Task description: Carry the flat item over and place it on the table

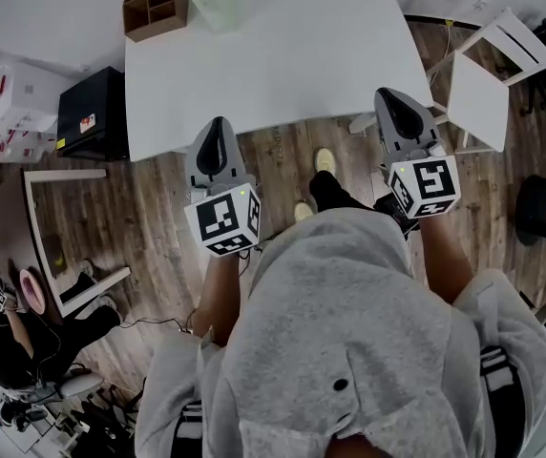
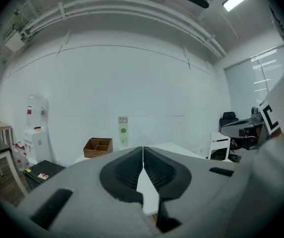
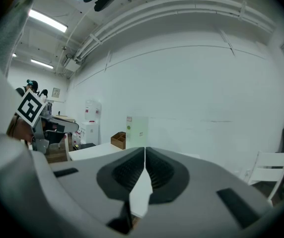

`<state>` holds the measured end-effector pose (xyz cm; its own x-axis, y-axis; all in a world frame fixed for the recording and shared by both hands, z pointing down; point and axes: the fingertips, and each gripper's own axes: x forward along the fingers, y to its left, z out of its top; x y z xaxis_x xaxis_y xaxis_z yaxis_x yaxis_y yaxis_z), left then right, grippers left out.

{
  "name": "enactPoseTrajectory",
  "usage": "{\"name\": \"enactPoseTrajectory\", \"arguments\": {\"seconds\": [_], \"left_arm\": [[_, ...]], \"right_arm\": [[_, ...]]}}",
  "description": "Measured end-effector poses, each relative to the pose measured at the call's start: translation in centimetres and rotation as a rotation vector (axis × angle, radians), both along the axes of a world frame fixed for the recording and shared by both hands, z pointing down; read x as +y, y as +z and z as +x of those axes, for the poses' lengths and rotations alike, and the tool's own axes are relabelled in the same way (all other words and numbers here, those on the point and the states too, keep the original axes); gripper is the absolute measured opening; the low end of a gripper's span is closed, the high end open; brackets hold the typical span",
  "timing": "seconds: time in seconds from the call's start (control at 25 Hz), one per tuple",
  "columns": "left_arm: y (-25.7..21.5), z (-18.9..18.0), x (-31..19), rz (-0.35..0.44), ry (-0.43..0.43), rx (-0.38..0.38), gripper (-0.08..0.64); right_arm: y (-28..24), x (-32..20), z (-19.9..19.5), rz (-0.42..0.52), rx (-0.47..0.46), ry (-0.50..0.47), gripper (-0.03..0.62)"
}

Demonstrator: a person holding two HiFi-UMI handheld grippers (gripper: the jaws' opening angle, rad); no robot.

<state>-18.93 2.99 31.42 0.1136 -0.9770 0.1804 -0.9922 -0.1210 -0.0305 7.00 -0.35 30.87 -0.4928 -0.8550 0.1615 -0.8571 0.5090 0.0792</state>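
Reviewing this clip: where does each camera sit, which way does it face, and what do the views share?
Head view: on the person's head, facing steeply down at the white table; shows grey hoodie, forearms, left gripper, right gripper.
Left gripper view: on the left gripper, looking along its closed jaws at table and wall.
Right gripper view: on the right gripper, same direction, jaws closed; left gripper's marker cube at left.
Shared: all three show the wooden box on the table.

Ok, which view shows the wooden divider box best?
The head view: the wooden box shows from above, compartments open, at the far corner of the table. The left gripper view shows it side-on; the right gripper view shows it small and distant.
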Motion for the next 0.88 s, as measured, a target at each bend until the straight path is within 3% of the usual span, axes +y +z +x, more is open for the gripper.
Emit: {"name": "enactPoseTrajectory", "arguments": {"seconds": [0.4,0.88], "left_arm": [[0.2,-0.1,5.3,0.000,0.003,0.034,0.025],[0.4,2.7,7.4,-0.031,-0.026,0.022,0.025]], "right_arm": [[-0.8,5.3,-0.1,0.009,0.034,-0.003,0.029],[-0.1,6.8,4.4,-0.046,0.037,-0.001,0.028]]}}
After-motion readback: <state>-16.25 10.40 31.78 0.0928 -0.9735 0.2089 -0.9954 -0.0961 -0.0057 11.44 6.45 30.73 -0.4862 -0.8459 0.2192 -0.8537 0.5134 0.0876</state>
